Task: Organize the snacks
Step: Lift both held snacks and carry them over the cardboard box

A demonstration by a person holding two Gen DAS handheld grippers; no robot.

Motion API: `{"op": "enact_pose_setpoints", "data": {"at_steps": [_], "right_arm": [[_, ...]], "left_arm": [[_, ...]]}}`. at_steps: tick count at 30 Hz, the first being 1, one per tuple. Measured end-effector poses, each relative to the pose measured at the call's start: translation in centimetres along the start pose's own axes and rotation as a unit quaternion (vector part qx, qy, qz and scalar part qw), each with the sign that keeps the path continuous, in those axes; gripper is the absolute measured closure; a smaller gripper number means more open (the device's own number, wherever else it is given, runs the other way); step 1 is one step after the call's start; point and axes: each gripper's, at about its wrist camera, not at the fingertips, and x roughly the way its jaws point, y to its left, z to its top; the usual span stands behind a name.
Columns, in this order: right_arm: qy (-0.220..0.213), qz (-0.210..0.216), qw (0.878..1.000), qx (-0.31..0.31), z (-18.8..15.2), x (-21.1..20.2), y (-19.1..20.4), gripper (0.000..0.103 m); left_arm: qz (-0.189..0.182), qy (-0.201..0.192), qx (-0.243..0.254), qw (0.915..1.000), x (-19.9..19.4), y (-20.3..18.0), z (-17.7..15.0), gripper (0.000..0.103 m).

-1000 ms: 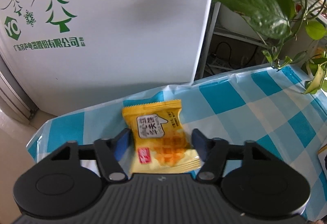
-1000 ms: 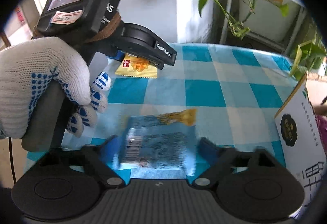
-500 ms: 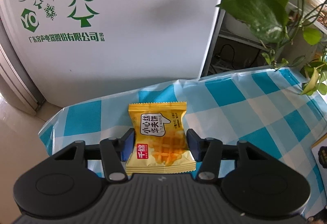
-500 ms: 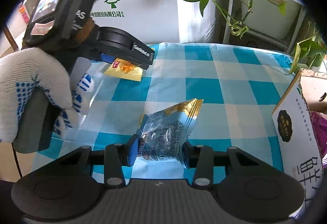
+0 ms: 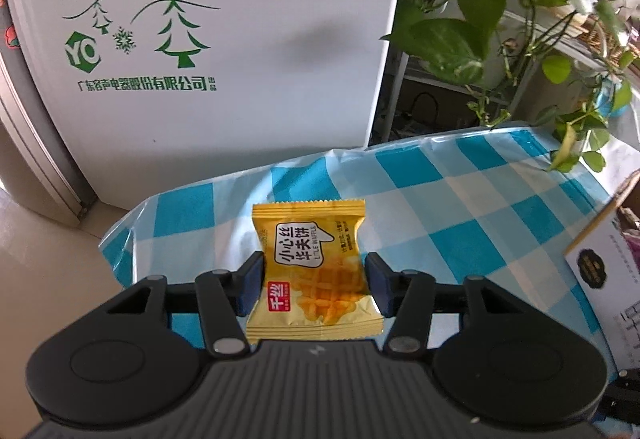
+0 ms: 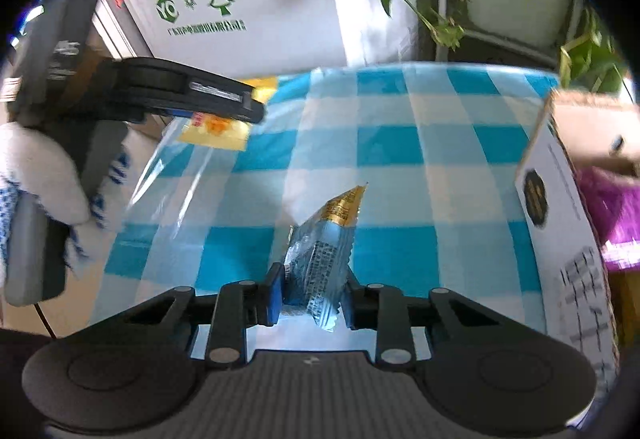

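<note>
1. The left gripper (image 5: 315, 285) pinches a yellow waffle packet (image 5: 312, 279) by its sides, above the checked tablecloth (image 5: 460, 207).
2. The right gripper (image 6: 310, 293) pinches a crumpled blue snack packet (image 6: 320, 259) above the same tablecloth.
3. A white box (image 6: 560, 223) stands at the tablecloth's right edge.

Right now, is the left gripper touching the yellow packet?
Touching. The left wrist view shows the left gripper with both blue pads pressed against the sides of the yellow packet.
</note>
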Motion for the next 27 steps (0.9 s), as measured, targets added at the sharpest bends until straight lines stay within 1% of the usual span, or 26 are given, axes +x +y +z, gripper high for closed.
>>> {"op": "enact_pose_setpoints", "data": {"at_steps": [3, 5, 8, 10, 12, 14, 17, 20, 23, 27], "right_arm": [[0.012, 0.005, 1.0, 0.013, -0.5, -0.9, -0.6, 0.064], [0.015, 0.017, 0.999, 0.024, -0.7, -1.6, -0.9, 0.054], [0.014, 0.019, 0.999, 0.026, -1.2, -2.3, -1.1, 0.049], [0.015, 0.015, 0.999, 0.026, -1.4, -2.6, -1.3, 0.043], [0.006, 0.014, 1.0, 0.026, -1.5, -3.2, -1.5, 0.042], [-0.008, 0.022, 1.0, 0.016, -1.1, -3.5, -1.7, 0.036], [-0.036, 0.002, 0.999, -0.009, -0.5, -4.1, -1.9, 0.034], [-0.05, 0.015, 0.999, -0.004, 0.2, -3.3, -2.6, 0.033], [-0.048, 0.034, 0.998, -0.009, 0.3, -1.8, -2.6, 0.033], [-0.046, 0.048, 0.997, -0.044, 0.2, -0.3, -1.8, 0.031]], "left_arm": [[-0.003, -0.005, -0.004, 1.0, -1.4, 0.2, -0.5, 0.05], [-0.01, -0.009, -0.009, 0.9999, -2.2, 0.2, -0.7, 0.05], [-0.019, -0.017, -0.007, 0.9997, -3.5, -0.1, -1.2, 0.05], [-0.028, -0.019, -0.009, 0.9994, -4.5, -0.4, -1.6, 0.05], [-0.04, -0.023, -0.008, 0.9989, -5.4, -0.6, -2.0, 0.05], [-0.043, -0.031, 0.002, 0.9986, -6.2, -1.1, -2.4, 0.05], [-0.049, -0.038, 0.008, 0.998, -7.3, -1.4, -3.2, 0.05], [-0.055, -0.044, 0.011, 0.9975, -8.2, -1.5, -3.8, 0.05], [-0.06, -0.047, 0.013, 0.997, -8.7, -1.6, -4.2, 0.05], [-0.065, -0.051, 0.014, 0.9964, -9.2, -1.6, -4.8, 0.05]]}}
